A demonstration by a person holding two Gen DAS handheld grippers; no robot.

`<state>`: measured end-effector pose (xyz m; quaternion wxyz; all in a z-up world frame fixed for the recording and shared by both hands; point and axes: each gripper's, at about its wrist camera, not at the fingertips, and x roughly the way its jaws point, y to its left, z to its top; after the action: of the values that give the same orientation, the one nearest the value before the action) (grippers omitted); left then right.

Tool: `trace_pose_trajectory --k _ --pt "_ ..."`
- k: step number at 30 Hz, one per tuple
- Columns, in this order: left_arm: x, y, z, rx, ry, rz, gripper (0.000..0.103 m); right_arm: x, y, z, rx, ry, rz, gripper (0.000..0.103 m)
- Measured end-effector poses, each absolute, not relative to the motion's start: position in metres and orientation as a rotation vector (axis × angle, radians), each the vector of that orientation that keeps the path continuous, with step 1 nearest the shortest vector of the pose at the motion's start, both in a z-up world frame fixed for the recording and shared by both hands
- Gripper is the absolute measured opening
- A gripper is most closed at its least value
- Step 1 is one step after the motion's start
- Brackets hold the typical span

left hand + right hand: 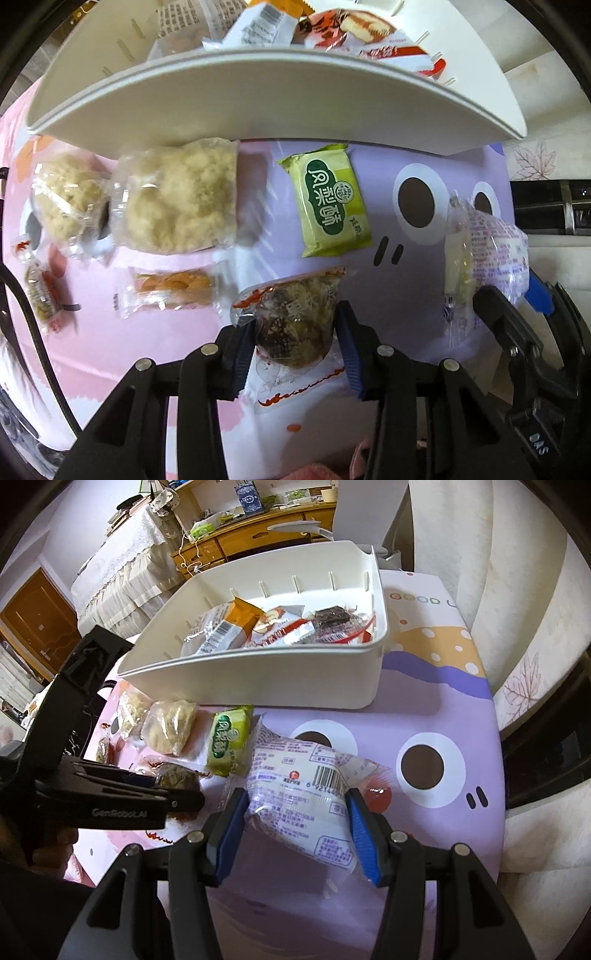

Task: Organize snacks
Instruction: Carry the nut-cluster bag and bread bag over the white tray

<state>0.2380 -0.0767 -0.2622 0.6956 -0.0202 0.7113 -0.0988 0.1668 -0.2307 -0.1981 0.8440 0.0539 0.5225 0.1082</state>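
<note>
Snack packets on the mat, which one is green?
The green packet just below the white bin, beside the pale crumbly bag. The others are clear or white wrappers.

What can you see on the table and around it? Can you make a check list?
Surface: cartoon-face table mat, pink and purple.
Job's things: white bin holding several packets; green pineapple cake packet, two crumbly cake packets, orange snack packet and small candy packet lying loose on the mat.
Clutter: nothing seen.
Grippers: left gripper closed around a brown nut snack packet; right gripper holding a white printed packet.
Cables: black cable at the mat's edge.
Surroundings: wooden dresser, lace-covered furniture, wooden door.
</note>
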Motion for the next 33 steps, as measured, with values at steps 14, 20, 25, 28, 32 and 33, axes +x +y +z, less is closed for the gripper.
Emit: trace_pose_trajectory --k 14,20,25,28,32,33 --pt "0.254 -0.052 -0.171 0.004 1.555 -0.179 0.04 0.19 -0.21 -0.129 0.043 0.937 0.367 0.055" --pt "0.276 -0.028 -0.127 -0.013 1.461 -0.16 0.04 0.205 -0.207 -0.104 0.0 0.847 0.403 0.055" --pt "0.295 -0.018 -0.102 -0.022 1.379 -0.124 0.041 0.221 -0.213 -0.086 -0.01 0.766 0.386 0.055" --pt "0.309 -0.016 -0.091 -0.013 1.326 -0.103 0.041 0.229 -0.219 -0.076 -0.005 0.714 0.367 0.055" --pt "0.326 -0.012 -0.088 -0.053 1.275 -0.091 0.041 0.24 -0.226 -0.074 0.001 0.684 0.346 0.055" --pt "0.328 -0.012 -0.087 -0.061 1.266 -0.088 0.041 0.243 -0.227 -0.076 -0.004 0.695 0.337 0.055"
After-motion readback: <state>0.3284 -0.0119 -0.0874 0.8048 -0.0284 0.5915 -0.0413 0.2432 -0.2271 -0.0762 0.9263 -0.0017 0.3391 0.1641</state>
